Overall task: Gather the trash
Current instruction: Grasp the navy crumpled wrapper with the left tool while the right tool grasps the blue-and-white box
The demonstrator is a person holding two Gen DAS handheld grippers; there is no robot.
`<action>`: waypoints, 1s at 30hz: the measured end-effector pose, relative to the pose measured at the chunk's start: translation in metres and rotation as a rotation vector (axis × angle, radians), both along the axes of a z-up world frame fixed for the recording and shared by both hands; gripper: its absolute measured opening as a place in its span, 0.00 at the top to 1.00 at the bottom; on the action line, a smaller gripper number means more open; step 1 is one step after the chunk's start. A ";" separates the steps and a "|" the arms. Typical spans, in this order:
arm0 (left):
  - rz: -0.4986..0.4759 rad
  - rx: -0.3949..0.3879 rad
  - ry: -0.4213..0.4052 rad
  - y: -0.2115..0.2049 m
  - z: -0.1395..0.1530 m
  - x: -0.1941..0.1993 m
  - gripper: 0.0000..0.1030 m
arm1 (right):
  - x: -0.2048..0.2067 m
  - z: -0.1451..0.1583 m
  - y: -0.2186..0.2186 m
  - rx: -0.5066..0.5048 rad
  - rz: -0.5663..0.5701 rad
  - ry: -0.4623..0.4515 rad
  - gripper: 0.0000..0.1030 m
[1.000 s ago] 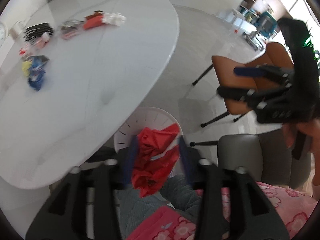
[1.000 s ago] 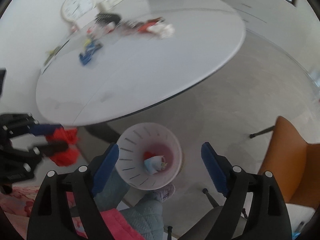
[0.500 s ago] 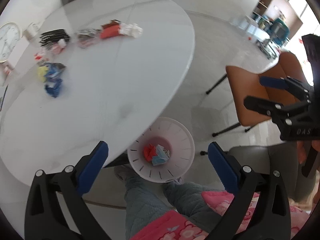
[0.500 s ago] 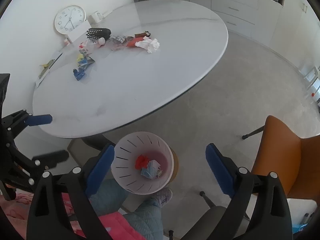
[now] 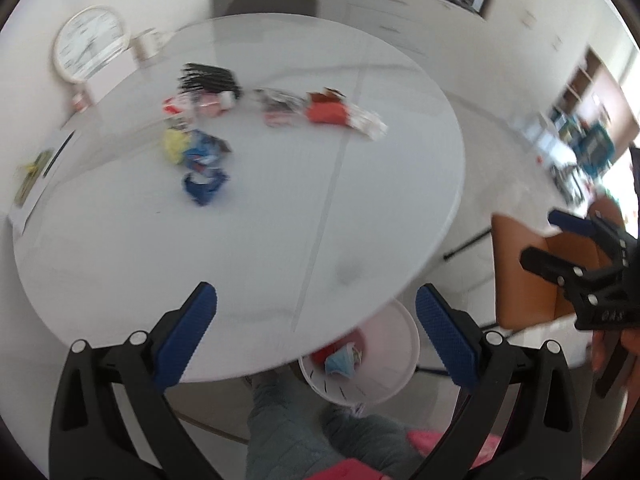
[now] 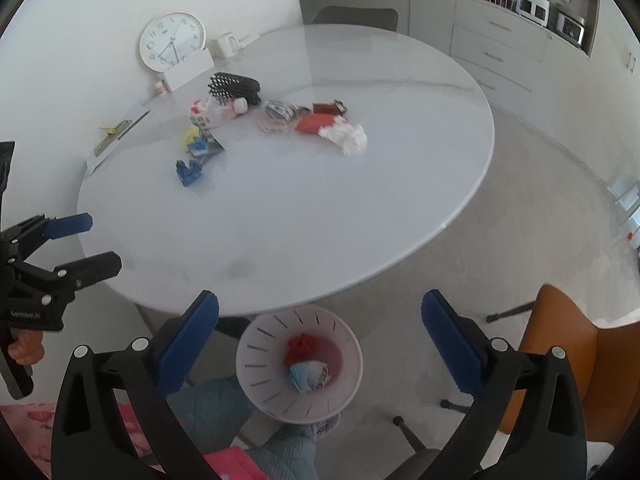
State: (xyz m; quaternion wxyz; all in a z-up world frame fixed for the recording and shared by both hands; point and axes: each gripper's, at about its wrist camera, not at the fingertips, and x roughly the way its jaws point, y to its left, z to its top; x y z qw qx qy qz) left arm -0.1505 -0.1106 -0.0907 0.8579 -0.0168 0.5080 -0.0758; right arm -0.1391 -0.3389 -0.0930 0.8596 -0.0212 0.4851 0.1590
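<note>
The white slotted bin [image 6: 260,380] stands on the floor by the round white table [image 6: 320,208], holding a red wrapper [image 6: 302,346] and a crumpled blue-white mask [image 6: 308,376]. Above it my right gripper [image 6: 320,302] has its jaws opening wide, nothing between them. My left gripper [image 5: 316,296] is open and empty over the table's near edge, the bin [image 5: 396,344] half hidden under that edge. Loose trash lies across the table's far side: a blue wrapper [image 6: 188,170], a red packet [image 6: 314,122], white tissue [image 6: 346,134] and a black brush [image 6: 236,84].
A clock [image 6: 172,40] and a mug [image 6: 228,44] stand at the table's far-left edge. An orange chair [image 6: 560,356] is at the right, and a grey chair [image 6: 352,16] beyond the table. The person's legs [image 6: 208,404] are beside the bin.
The red wrapper left my left gripper and now lies in the bin. Both grippers opened wide, rose and tilted up toward the table.
</note>
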 end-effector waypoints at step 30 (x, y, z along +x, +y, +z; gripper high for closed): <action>-0.058 0.065 0.031 0.086 -0.130 0.186 0.43 | 0.180 -0.059 0.128 0.020 -0.083 0.057 0.02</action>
